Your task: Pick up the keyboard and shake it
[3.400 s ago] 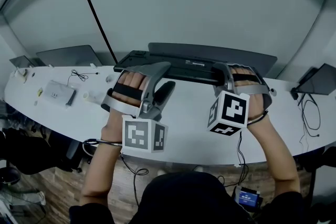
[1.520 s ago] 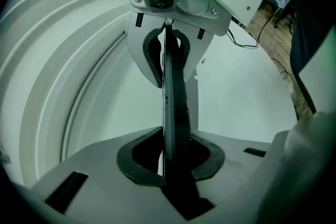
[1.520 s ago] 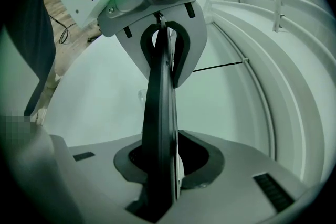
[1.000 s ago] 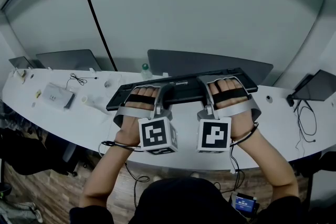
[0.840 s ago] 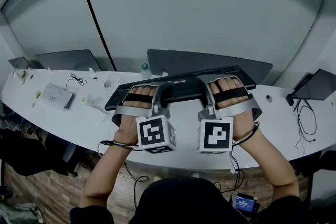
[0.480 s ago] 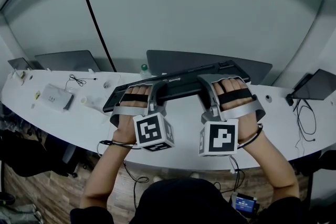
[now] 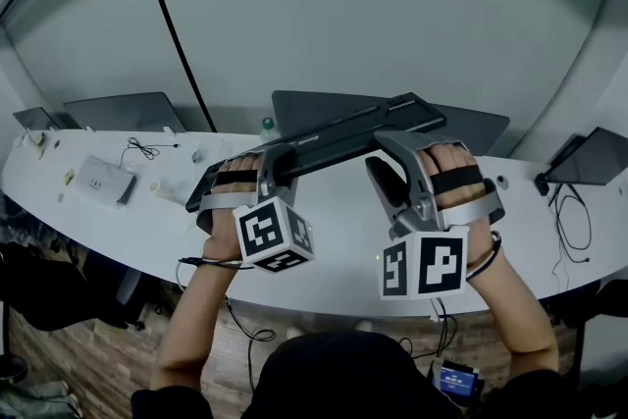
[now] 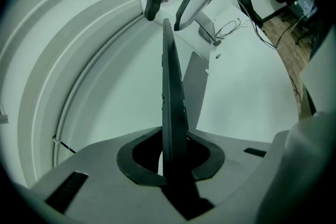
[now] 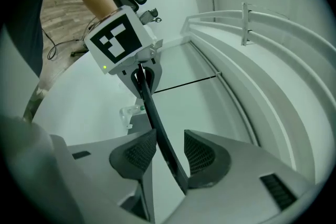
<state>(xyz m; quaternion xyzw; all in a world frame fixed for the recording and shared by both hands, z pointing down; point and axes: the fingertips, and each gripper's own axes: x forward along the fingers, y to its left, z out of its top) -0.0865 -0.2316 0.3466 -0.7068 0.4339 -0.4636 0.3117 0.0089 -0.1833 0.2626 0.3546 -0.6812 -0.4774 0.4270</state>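
Keyboard (image 7: 339,134) is off the counter (image 7: 339,226), up in the air above it and slanted, right end high toward the wall, left end low. Left gripper (image 8: 170,157) is at the low end with its fingers clenched on the keyboard, dark pads pressed to both faces. In the left gripper view the board shows edge-on, running straight away. Right gripper (image 9: 168,152) is near the high end, fingers released and standing apart. The board's thin edge passes between them. There is a clear gap at one pad. The board runs close by the other, contact not clear. Its near corner lies against the base of one finger. The left gripper view shows those fingers straddling the board's far end. Left hand (image 7: 231,186) and right hand (image 7: 456,186) are each strapped into a gripper frame, with a marker cube at each wrist. A dark flat panel (image 7: 471,128) lies on the counter behind the keyboard. A small white box (image 7: 98,177) sits far left with a thin coiled cable (image 7: 145,150) beside it. A black cable (image 7: 167,15) runs up the grey wall.
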